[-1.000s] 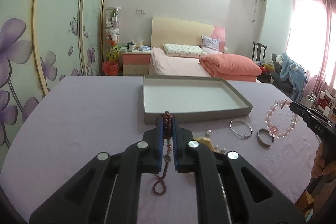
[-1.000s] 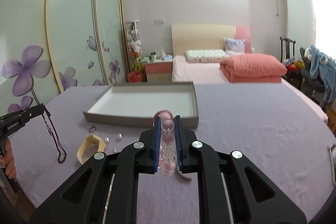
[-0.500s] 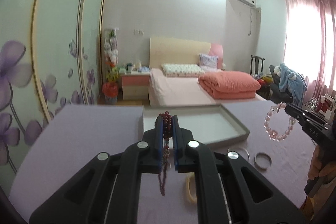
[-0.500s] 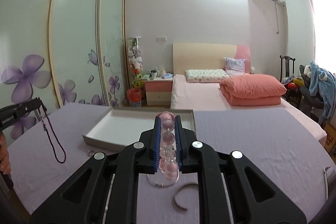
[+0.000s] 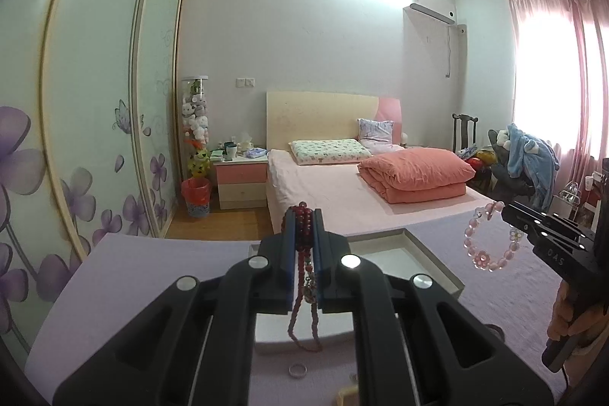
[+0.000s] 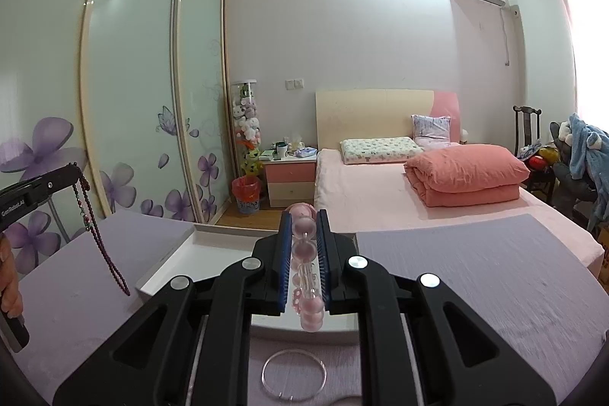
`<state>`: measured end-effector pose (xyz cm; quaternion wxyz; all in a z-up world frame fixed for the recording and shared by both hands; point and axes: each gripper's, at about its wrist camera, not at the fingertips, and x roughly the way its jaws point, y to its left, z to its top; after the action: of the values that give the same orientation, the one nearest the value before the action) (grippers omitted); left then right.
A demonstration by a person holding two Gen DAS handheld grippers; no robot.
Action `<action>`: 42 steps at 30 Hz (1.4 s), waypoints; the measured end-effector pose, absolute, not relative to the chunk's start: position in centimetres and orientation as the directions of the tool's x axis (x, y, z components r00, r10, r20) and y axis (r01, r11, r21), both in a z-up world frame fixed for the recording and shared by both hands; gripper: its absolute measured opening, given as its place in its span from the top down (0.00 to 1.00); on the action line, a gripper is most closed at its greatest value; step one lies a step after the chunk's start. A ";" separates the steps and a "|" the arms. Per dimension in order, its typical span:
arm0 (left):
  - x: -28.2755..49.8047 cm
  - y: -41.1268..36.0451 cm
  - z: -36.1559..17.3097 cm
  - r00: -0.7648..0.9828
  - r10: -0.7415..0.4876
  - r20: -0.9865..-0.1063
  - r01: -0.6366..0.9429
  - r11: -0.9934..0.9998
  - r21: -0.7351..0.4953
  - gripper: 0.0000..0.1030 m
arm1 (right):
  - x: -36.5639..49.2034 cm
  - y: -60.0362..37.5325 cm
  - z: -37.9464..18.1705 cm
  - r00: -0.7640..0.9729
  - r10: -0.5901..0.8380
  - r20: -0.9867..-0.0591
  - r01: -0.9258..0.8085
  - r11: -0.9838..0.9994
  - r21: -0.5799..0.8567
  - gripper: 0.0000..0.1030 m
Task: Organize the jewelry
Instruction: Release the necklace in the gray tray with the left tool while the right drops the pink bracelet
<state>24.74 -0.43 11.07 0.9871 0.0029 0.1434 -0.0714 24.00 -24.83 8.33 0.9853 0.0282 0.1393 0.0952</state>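
Observation:
My left gripper (image 5: 303, 215) is shut on a dark red bead necklace (image 5: 304, 288) whose loop hangs down over the near edge of the grey tray (image 5: 430, 265). My right gripper (image 6: 303, 217) is shut on a pink bead bracelet (image 6: 306, 276) that hangs above the tray (image 6: 167, 276). The right gripper also shows in the left wrist view (image 5: 506, 210) with the bracelet (image 5: 489, 242) dangling to the tray's right. The left gripper shows in the right wrist view (image 6: 76, 172) with the necklace (image 6: 99, 234) hanging left of the tray.
The table has a lilac cloth (image 6: 475, 273). A thin silver bangle (image 6: 294, 373) lies near the front, a small ring (image 5: 298, 370) and a yellow piece (image 5: 346, 396) too. A bed (image 5: 342, 185) and flowered wardrobe doors (image 5: 76, 139) stand beyond.
Both grippers have risen and moved forward toward the tray, each with its jewelry hanging; the views now look more level and the tray sits under the fingers.

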 end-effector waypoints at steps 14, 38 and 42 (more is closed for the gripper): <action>33.0 -0.6 7.5 0.934 -0.124 -0.335 0.122 0.992 -0.026 0.91 | 30.8 -23.0 5.3 0.908 0.222 -0.355 -0.197 0.975 0.105 0.87; 41.5 -1.8 -0.3 0.874 -0.138 -0.466 0.124 0.990 -0.061 0.91 | 35.8 -21.3 0.6 0.817 0.238 -0.526 -0.201 0.971 0.127 0.85; 41.5 -1.6 -0.4 0.877 -0.131 -0.461 0.117 0.991 -0.059 0.89 | 35.7 -21.2 0.8 0.819 0.235 -0.523 -0.201 0.972 0.122 0.82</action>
<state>41.45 -1.58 -0.39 0.9688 -0.0147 0.2392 -0.0639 35.70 -21.22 0.81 0.9532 0.0304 0.2782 0.1145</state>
